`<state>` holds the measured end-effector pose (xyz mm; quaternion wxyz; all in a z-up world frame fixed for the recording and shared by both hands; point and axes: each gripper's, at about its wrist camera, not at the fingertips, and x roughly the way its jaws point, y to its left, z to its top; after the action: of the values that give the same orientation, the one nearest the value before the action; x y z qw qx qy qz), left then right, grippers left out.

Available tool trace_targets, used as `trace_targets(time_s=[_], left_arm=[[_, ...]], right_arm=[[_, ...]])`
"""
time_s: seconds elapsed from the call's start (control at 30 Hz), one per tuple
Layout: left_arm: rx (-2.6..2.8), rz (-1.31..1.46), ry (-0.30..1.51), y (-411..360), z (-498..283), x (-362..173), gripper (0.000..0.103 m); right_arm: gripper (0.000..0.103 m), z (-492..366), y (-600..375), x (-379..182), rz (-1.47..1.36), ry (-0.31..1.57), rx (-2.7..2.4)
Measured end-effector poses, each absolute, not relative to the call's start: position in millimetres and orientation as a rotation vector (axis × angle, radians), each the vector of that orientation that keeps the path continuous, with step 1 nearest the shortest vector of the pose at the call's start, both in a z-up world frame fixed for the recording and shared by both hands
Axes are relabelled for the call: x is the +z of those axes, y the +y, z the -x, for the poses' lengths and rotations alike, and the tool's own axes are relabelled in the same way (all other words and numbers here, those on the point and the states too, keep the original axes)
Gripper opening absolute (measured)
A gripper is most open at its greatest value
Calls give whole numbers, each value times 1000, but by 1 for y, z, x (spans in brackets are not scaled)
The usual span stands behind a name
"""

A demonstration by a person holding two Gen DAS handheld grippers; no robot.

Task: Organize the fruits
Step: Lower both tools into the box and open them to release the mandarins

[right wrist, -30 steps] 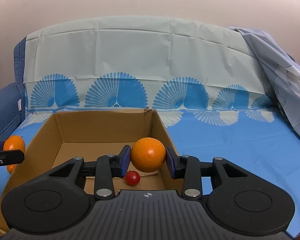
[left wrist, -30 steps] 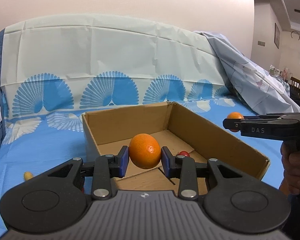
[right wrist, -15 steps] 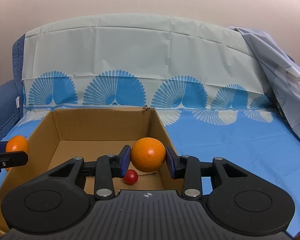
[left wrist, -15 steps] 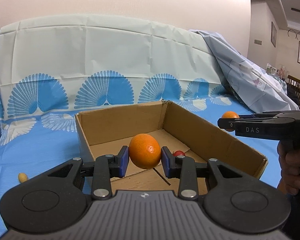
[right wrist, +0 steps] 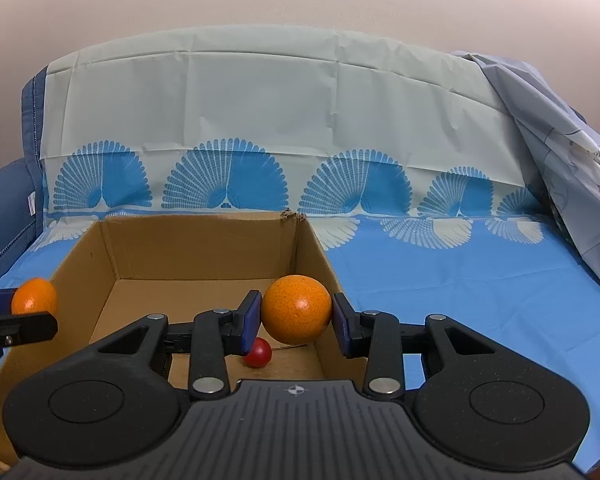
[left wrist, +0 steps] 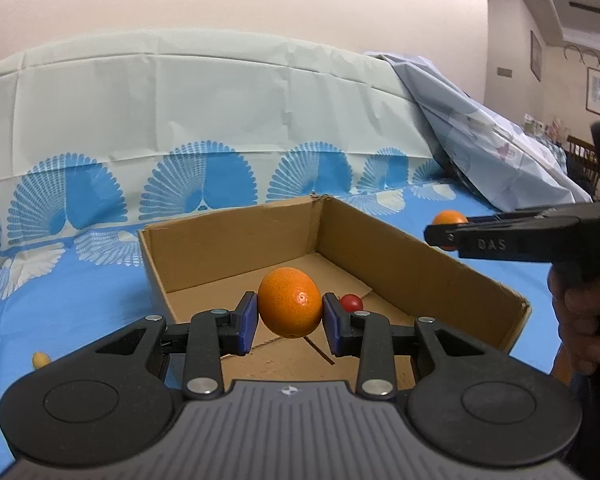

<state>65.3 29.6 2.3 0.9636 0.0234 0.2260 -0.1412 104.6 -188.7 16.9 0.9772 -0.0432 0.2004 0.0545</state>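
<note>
Oranges are the fruit in hand: each gripper carries one toward an open brown cardboard box.

From the left wrist camera, the left gripper has its two blue-padded fingers closed part-way onto a round, pebbly-skinned orange, pinched at its widest sides and lifted clear of the surface. The grip across the middle is probably chosen so the smooth, round fruit cannot roll out. It hangs over the near end of the open brown cardboard box, which stands on a blue bedsheet with white fan patterns; this looks like the carrying stage, with release into the box to come. A small red cherry tomato already lies on the box floor, just behind the right finger. A small yellow fruit sits on the sheet outside the box, well to the left. At the right edge, the right gripper appears side-on, a second orange showing at its tip above the box's right wall.

From the right wrist camera, the right gripper likewise clamps a second round orange, glossy and dimpled, held above the cardboard box's right wall, slightly inside the rim. The cherry tomato rests below it on the box floor. At the left edge, the left gripper's orange appears by the box's left wall.
</note>
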Motion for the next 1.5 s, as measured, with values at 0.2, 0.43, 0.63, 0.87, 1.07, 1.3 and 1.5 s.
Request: trace_targets(time_s=[0.2, 0.43, 0.63, 0.87, 1.07, 1.3, 1.5], left_arm=[[-307, -66, 462, 24, -65, -1, 38], [-318, -81, 465, 19, -64, -2, 38], [-323, -97, 470, 16, -64, -3, 38], [-327, -108, 473, 14, -64, -4, 38], [-333, -119, 475, 10, -63, -5, 38], [-342, -130, 475, 8, -63, -6, 38], [-343, -137, 476, 6, -63, -6, 38]], right_arm=[[39, -105, -187, 16, 91, 408, 112], [39, -106, -186, 15, 95, 416, 111], [39, -106, -186, 14, 98, 419, 111], [39, -107, -186, 15, 98, 420, 111], [39, -107, -185, 14, 102, 421, 112], [39, -107, -184, 12, 109, 422, 118], [39, -107, -183, 12, 111, 424, 120]])
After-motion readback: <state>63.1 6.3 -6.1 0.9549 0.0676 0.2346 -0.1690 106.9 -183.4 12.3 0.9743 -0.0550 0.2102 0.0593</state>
